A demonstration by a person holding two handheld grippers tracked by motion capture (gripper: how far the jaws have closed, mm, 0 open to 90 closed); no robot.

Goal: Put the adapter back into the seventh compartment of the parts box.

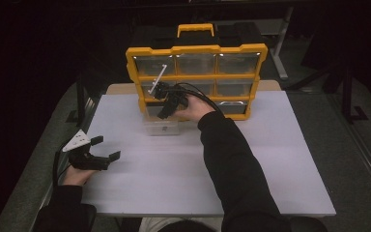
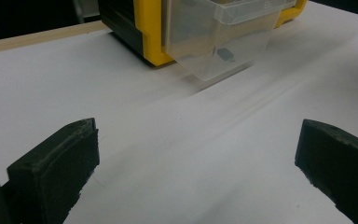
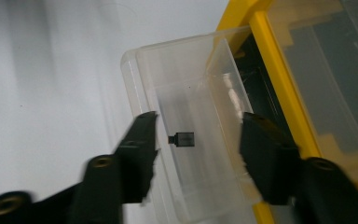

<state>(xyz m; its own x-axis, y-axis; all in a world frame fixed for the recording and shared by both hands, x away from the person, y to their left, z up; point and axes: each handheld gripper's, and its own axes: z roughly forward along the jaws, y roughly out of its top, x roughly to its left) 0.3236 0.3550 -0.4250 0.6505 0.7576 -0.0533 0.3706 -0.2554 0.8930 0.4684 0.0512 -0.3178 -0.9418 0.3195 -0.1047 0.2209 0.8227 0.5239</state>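
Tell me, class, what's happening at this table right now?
A person works at a white table with a hand-held gripper in each hand. The right hand-held gripper hangs open over a clear drawer pulled out from the bottom row of a yellow organizer. A small dark part lies in the drawer between the jaws, not yet grasped. The left hand-held gripper rests open, low over the table's near left, holding nothing.
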